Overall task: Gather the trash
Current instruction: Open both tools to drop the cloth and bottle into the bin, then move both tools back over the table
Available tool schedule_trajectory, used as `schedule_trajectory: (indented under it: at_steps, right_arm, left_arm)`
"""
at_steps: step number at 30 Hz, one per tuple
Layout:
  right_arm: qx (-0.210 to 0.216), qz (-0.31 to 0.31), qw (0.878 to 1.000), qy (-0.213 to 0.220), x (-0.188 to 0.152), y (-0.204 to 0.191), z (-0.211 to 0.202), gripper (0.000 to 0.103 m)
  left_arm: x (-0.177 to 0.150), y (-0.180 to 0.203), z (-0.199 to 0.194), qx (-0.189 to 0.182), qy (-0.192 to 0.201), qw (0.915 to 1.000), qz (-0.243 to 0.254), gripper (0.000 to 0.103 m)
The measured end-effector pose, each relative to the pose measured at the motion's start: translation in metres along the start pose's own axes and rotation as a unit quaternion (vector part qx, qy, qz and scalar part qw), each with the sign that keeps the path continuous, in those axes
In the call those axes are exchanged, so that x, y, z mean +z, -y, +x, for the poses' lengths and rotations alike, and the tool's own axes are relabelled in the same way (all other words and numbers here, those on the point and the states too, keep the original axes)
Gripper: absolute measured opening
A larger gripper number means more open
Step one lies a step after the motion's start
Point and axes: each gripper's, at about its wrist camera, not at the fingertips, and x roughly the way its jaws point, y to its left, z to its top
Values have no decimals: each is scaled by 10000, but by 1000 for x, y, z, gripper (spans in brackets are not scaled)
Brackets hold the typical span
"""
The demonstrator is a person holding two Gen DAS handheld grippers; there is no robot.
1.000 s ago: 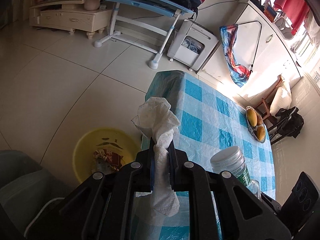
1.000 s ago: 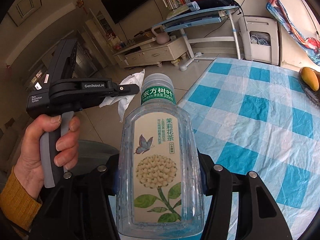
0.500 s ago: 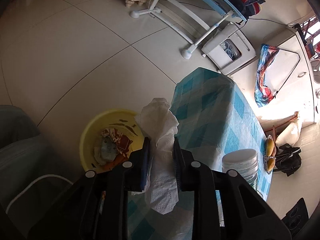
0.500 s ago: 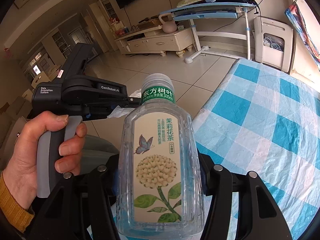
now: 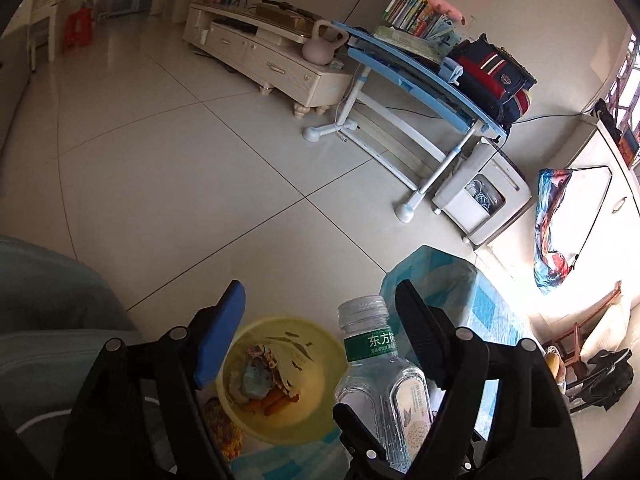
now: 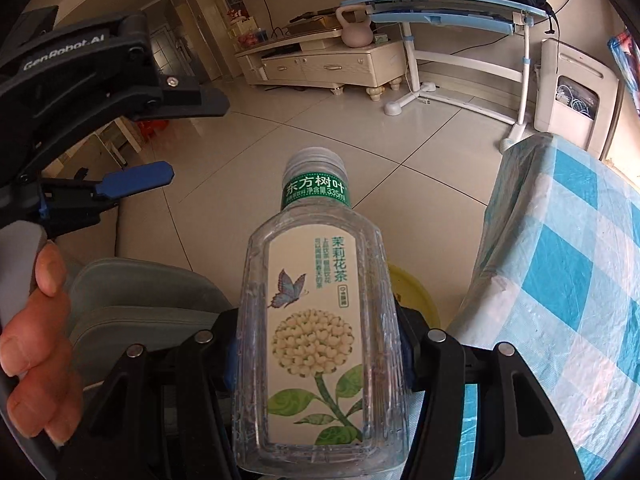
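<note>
Fingers of the left gripper (image 5: 320, 312) spreading wide and empty above the yellow bin (image 5: 320, 368); right gripper (image 6: 320, 356) clamped on a clear plastic bottle (image 6: 320, 320), upright beside the table edge (image 6: 520, 216). Best carried over the bin's middle, tipped neck-down, then let go low. Bin hard against the checked tablecloth (image 6: 560, 272) and cushioned seat (image 6: 144, 300); open tiled floor (image 5: 200, 160) beyond.

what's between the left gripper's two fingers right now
Nothing is held: the left gripper's jaws are opening, and through the gap the left wrist view shows the yellow bin of trash on the floor below.
</note>
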Motion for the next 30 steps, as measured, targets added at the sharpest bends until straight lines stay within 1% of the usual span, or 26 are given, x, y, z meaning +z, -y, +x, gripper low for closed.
schedule_trajectory:
  at_steps: [1,2,3,5,10,14,18,26,30]
  right_arm:
    - [5,0,10000,7,3,-1,5,57]
    - [-4,13,10000,39,5,-2,8,63]
    - [2,44,10000,63,6,-3,10,65]
    - [7,97,9999,137,5,-3,7,67]
    - [-76,207,9994,285,-6,3,-10,71]
    - [-177,401,9979,476,-24,15,-35,75]
    - [-373,491,9958,682,-44,24,-64,77]
    - [-811,429,9909,981,-80,30,-112,84]
    - [-998,383,9884,1076,-93,30,-128,85]
  left_arm:
    - [0,4,-4,69,122,9998,121,79]
    - [2,8,-9,167,244,9993,250,80]
    - [5,9,-15,259,365,9984,356,81]
    - [7,12,-24,368,569,9967,458,84]
    - [11,18,-42,403,917,9935,549,87]
    - [11,27,-51,415,1118,9904,702,87]
    - [7,40,-59,412,1277,9870,890,88]
    - [-7,66,-72,401,1521,9772,1424,91]
    - [-14,75,-79,372,1600,9735,1594,91]
